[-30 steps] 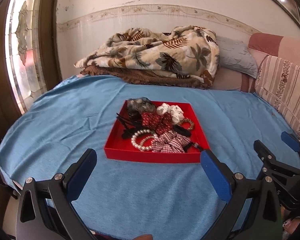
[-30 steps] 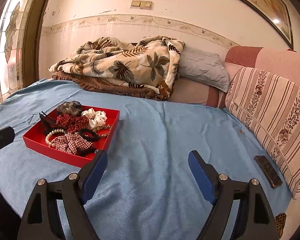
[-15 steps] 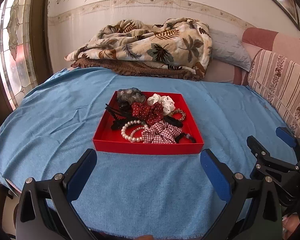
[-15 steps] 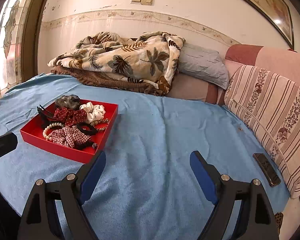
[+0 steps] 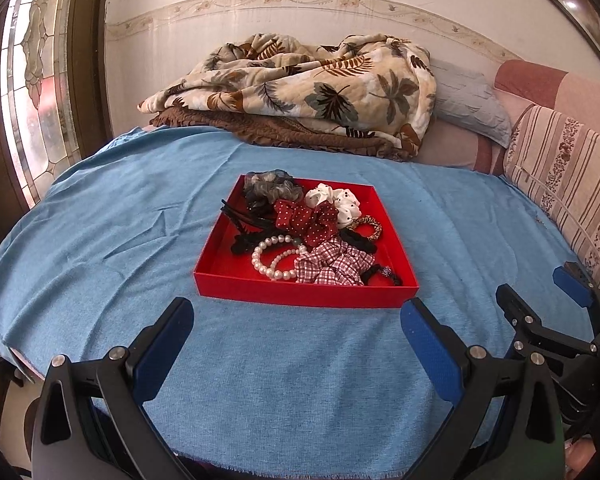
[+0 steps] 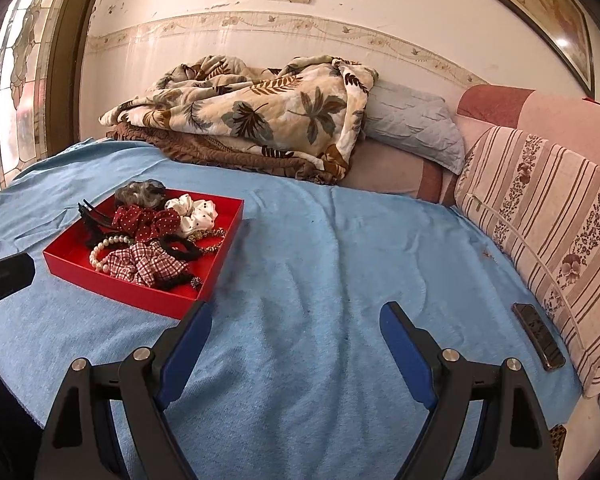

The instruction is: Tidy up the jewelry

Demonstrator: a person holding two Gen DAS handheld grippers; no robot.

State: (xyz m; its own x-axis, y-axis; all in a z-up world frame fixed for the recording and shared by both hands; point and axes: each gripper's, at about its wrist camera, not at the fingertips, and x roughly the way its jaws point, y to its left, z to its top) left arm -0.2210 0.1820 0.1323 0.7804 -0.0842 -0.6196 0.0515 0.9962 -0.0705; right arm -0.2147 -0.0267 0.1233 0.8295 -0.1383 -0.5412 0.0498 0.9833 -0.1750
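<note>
Left gripper (image 5: 296,314) spread wide, nothing between its blue pads, held low over the near edge of the blue bed cover (image 5: 100,232). Red tray (image 5: 300,294) lies just beyond it, straight ahead, heaped with a pearl bracelet (image 5: 270,260), scrunchies and dark clips. Right gripper (image 6: 296,320) likewise spread and empty; from it the tray sits ahead to the left, its near corner beside the left finger.
</note>
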